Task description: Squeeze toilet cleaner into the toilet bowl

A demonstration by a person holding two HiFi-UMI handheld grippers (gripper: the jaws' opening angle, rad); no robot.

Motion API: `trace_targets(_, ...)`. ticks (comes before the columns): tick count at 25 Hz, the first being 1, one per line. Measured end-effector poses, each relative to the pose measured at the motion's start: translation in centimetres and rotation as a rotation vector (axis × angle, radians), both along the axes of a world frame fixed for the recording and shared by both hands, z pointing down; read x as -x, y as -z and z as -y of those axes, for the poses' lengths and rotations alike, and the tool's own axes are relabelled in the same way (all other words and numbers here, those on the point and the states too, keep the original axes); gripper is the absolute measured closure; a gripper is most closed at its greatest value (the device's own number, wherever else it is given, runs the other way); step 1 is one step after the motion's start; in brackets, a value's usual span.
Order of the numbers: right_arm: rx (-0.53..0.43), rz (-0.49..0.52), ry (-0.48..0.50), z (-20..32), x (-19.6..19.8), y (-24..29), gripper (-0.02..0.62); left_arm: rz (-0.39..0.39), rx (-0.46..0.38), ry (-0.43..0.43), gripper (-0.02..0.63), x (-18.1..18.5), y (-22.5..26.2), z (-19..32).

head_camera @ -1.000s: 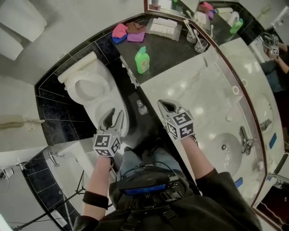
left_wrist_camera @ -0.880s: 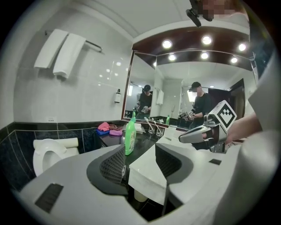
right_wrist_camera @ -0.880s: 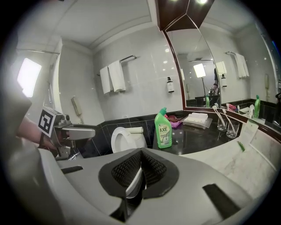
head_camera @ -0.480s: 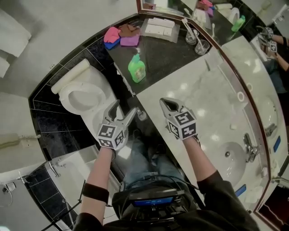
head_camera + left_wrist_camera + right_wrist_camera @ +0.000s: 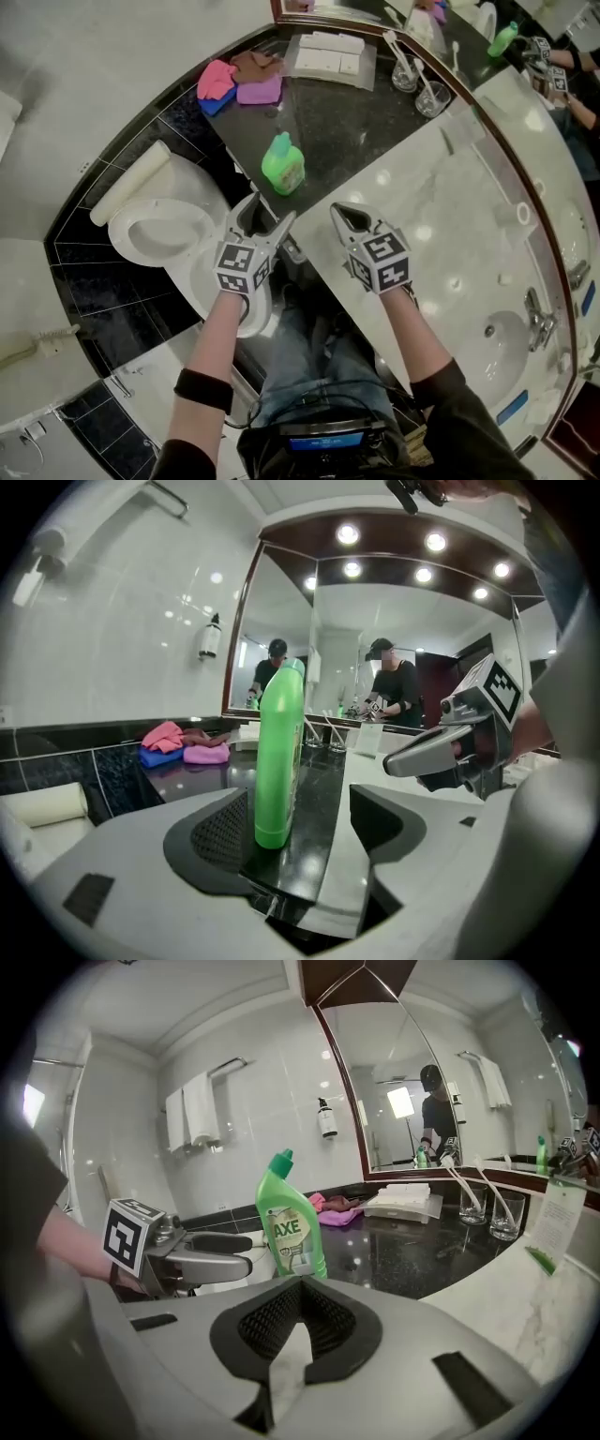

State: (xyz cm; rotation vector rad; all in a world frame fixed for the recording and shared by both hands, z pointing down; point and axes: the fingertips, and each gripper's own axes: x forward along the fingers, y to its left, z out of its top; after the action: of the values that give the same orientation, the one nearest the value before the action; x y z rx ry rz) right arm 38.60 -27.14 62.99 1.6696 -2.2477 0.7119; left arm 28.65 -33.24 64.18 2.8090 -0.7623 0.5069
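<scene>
Where black counter [image 5: 349, 120] gleams, tapered green plastic bottle [image 5: 282, 165] stands upright.

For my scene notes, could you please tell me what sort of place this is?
A bathroom, probably a hotel's: a toilet, a sink set in a pale counter, and a large wall mirror above it.

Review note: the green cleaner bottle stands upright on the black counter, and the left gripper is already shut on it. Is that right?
Not quite. The left gripper is open, not shut on it. Its jaws have just been opening and stand wide with nothing between them. The green bottle stands upright on the black counter just ahead, untouched, as the left gripper view shows.
</scene>
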Motion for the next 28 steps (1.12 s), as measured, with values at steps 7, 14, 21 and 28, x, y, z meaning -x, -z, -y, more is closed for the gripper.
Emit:
trace_targets(7, 0.004, 0.015, -0.049, 3.2, -1.2, -2.0, 0.590, -0.005, -0.015, -0.042, 0.256, -3.2, -1.4, 4.2)
trace_targets(14, 0.013, 0.019, -0.093, 5.1, -2.5, -3.3, 0.590, -0.008, -0.032, -0.108, 0.256, -5.9, -2.5, 5.7)
trace_targets(21, 0.028, 0.031, -0.135, 5.2, -3.5, -4.6, 0.590, -0.012, -0.069, -0.195, 0.258, -8.5, -2.2, 5.5)
trace_targets(28, 0.026, 0.040, -0.163, 4.9, -4.1, -5.1, 0.591, -0.012, -0.141, -0.173, 0.372, -9.1, -2.1, 6.2)
